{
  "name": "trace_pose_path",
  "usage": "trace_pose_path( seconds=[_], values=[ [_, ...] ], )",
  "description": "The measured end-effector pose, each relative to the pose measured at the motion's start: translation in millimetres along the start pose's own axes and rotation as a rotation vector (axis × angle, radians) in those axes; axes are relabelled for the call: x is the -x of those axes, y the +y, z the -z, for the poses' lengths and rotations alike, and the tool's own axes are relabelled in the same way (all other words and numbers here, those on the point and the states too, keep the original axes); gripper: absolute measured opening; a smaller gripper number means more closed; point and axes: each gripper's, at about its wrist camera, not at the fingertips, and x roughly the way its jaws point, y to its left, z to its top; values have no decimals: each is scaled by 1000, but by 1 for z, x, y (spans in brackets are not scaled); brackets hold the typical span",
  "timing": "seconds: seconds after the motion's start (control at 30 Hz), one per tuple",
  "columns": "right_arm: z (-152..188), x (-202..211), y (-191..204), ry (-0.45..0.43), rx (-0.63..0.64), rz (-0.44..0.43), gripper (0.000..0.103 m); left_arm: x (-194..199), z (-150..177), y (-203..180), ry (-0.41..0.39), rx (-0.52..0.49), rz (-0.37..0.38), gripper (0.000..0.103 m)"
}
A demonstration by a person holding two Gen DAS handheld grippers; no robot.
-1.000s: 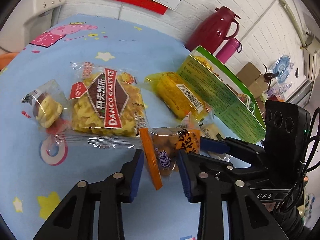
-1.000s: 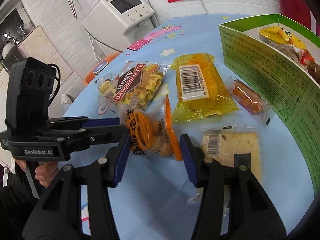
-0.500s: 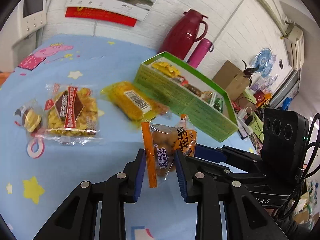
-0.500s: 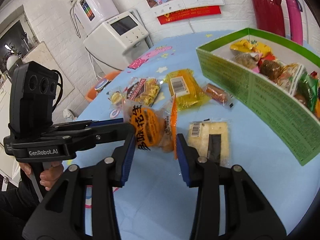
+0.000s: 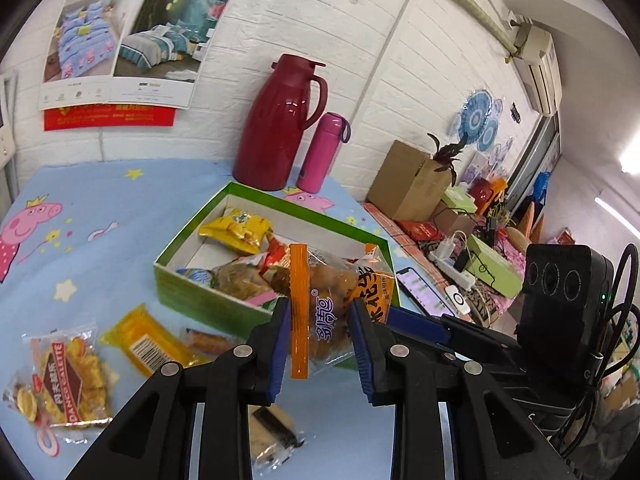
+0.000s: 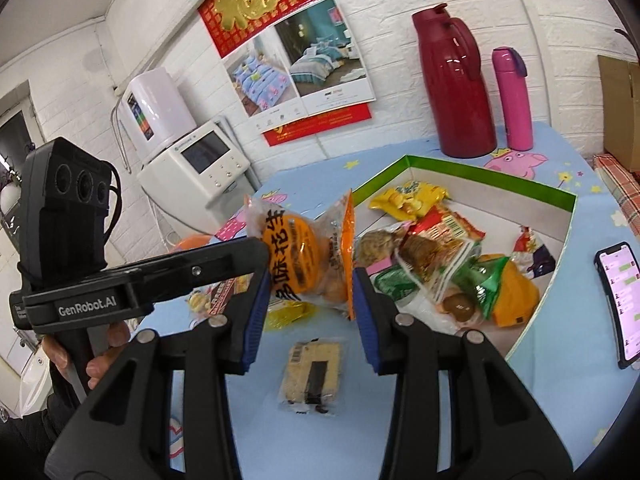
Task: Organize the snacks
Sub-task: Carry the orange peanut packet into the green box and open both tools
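An orange-and-clear bag of peanuts (image 5: 326, 312) hangs in the air just in front of the green snack box (image 5: 192, 292). My left gripper (image 5: 318, 320) is shut on the bag's lower part. My right gripper (image 6: 310, 300) is shut on the same bag (image 6: 308, 264) from the other side, and one of the left gripper's fingers (image 6: 224, 256) reaches in from the left. The box's green rim (image 6: 480, 174) surrounds several packets. On the blue cloth lie a Danco Galette pack (image 5: 68, 376), a yellow pack (image 5: 148, 344) and a cracker pack (image 6: 314, 376).
A dark red jug (image 5: 280, 124) and a pink bottle (image 5: 322, 152) stand by the wall behind the box. A phone (image 6: 622, 304) lies at the table's right edge. A person's hand (image 6: 100, 360) holds the left gripper's handle. A white appliance (image 6: 200, 168) stands left of the table.
Both grippers have closed on the peanut bag and lifted it off the cloth, carrying it toward the green box. The other packs stay on the table.
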Motion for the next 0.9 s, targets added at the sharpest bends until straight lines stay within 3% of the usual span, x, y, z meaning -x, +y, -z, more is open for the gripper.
trace_pose_path(
  seconds=[0.3, 0.37, 0.4, 0.43, 0.5, 0.57, 0.7, 0.9],
  values=[
    [-20, -8, -58, -27, -63, 66, 44, -65, -29, -11, 57, -36, -15, 30],
    [-22, -17, -70, -28, -64, 96, 49, -83, -31, -7, 78, -25, -37, 36],
    [-21, -21, -74, -25, -59, 125, 57, -90, -30, -4, 91, -15, -62, 51],
    [-19, -24, -79, -17, -56, 164, 64, -97, -29, 2, 100, 7, -108, 76],
    [-14, -25, -88, -20, -57, 197, 88, -99, -23, 12, 89, 53, -184, 96],
    [-9, -23, -96, -23, -65, 198, 94, -94, -16, 23, 46, 85, -203, 96],
    [-7, -20, -101, -15, -90, 203, 97, -87, -11, 35, 60, 128, -259, 97],
    [-1, 0, -73, -53, -63, 179, 102, -54, -2, 29, 10, 83, -332, 97]
  ],
)
